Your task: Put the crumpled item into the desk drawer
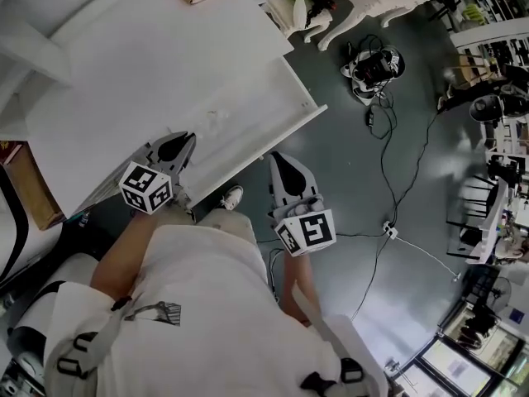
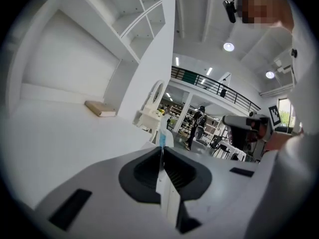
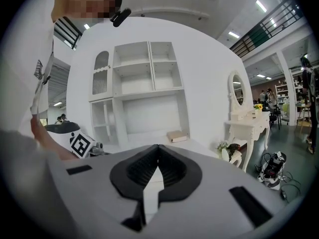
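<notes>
Lower centre, the left gripper and right gripper hang with fingers together, both empty. Beyond them, on the white desk, no crumpled item shows clearly. It is probably light and soft, so pinch a raised fold.

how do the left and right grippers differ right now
The left gripper reaches over the white desk; the right gripper sits just off its edge, over the dark floor. The left angles toward the right one, which points nearly straight ahead. Both are shut and empty.
</notes>
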